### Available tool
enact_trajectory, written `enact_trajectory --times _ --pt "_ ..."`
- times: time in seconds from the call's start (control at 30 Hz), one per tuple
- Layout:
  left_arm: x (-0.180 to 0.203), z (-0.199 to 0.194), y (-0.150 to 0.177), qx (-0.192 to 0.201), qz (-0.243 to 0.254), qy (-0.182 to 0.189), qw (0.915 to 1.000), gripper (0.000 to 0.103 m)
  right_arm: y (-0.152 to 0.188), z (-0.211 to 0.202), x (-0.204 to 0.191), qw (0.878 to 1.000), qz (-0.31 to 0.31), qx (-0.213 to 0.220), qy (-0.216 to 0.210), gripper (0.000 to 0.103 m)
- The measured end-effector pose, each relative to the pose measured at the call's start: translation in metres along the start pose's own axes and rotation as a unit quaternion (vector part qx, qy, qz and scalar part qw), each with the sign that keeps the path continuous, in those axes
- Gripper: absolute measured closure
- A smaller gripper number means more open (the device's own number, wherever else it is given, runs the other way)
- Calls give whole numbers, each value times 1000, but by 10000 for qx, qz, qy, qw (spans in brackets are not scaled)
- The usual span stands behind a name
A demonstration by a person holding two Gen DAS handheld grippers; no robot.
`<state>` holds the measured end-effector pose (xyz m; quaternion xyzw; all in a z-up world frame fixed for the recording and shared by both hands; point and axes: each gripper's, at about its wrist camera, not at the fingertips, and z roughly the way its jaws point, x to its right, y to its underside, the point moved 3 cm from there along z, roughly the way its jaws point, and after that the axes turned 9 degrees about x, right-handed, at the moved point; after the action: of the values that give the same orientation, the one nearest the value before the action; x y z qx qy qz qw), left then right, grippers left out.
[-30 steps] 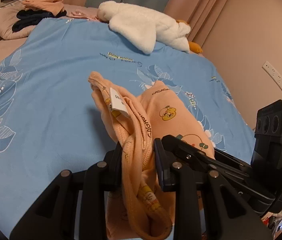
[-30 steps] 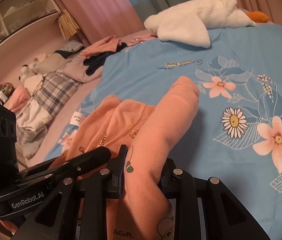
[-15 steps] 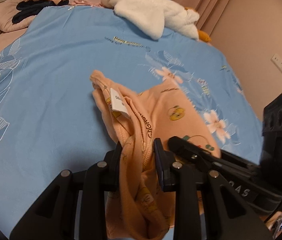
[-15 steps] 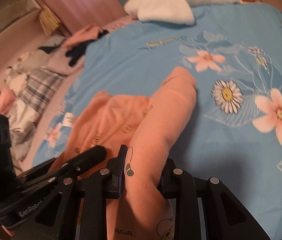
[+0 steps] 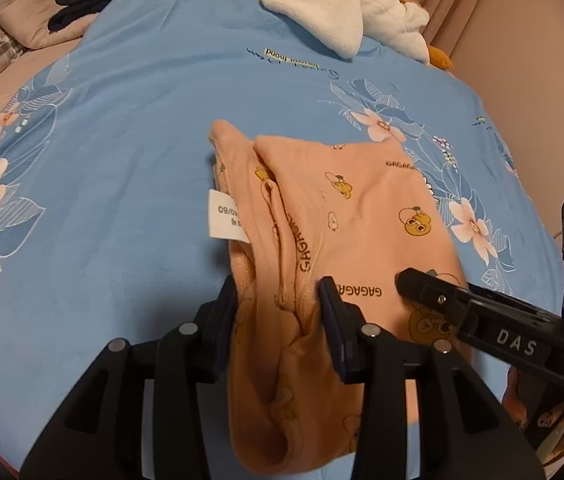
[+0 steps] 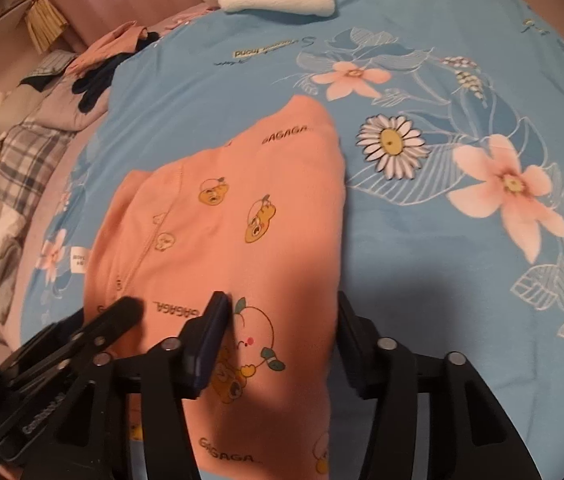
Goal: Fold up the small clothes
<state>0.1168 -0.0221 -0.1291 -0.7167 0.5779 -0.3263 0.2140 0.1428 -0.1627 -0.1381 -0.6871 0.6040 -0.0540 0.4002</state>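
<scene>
The left wrist view looks from low over the near edge of the blue floral bedspread (image 5: 129, 128), along its fingers toward the white plush goose (image 5: 322, 12) at the far end. The right wrist view faces the same way from just to its right, equally near. Both share the peach baby garment (image 5: 346, 216) (image 6: 241, 208) and each shows the other gripper.

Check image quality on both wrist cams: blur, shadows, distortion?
Left wrist: sharp, garment print legible; warm dim light; soft shadow on the blue sheet by the left gripper; strong fisheye vignette. Right wrist: slight motion blur, dark shadow across the cloth near the right gripper, same distortion.
</scene>
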Motion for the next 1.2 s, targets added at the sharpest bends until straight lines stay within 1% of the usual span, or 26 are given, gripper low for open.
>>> enact_trajectory --times 0.07,0.13,0.17,0.2,0.23,0.27,0.33,0.37,0.4,0.47,0.57,0.73,0.83,0.93,1.1,1.2 --pt "1 -8 -1 75 36 -35 10000 52 -2 -10 4 9996 -50 204 197 40" --pt "3 -23 -5 301 116 -87 9994 33 -4 -22 6 9980 -127 507 351 36" --pt "4 -30 -7 418 151 -103 9990 30 -6 -31 6 9963 -200 740 395 32" --pt "5 -37 -9 541 173 -117 9983 23 -7 -36 6 9951 -250 873 400 30" --pt "7 -49 -12 724 181 -127 9971 19 -8 -45 5 9927 -329 1094 380 24" --pt "7 -56 -14 826 174 -123 9964 17 -9 -53 4 9905 -382 1273 356 21" --pt "8 -72 -17 1038 145 -74 9945 9 -11 -67 1 9849 -497 1633 296 18" --pt "10 -84 -18 1167 123 -24 9931 7 -12 -73 -2 9824 -551 1760 287 17" --pt "11 -93 -19 1278 136 49 9917 2 -12 -77 -4 9805 -601 1849 276 17" --pt "16 -108 -19 1475 206 108 9888 0 -11 -82 -7 9784 -640 1955 198 16" --pt "20 -124 -16 1696 285 5 9851 0 -10 -80 -10 9788 -660 1939 56 16" --pt "20 -132 -8 1719 406 -298 9838 0 -4 -76 -15 9788 -770 1883 224 16" --pt "18 -129 -3 1647 399 -360 9849 0 -1 -78 -17 9789 -774 1874 230 16" --pt "12 -123 1 1499 269 -342 9878 0 1 -79 -17 9787 -780 1880 247 16" --pt "5 -118 4 1374 135 -345 9898 0 2 -77 -17 9792 -783 1849 290 16" --pt "1 -116 4 1266 13 -188 9918 1 2 -77 -17 9792 -778 1855 277 16"
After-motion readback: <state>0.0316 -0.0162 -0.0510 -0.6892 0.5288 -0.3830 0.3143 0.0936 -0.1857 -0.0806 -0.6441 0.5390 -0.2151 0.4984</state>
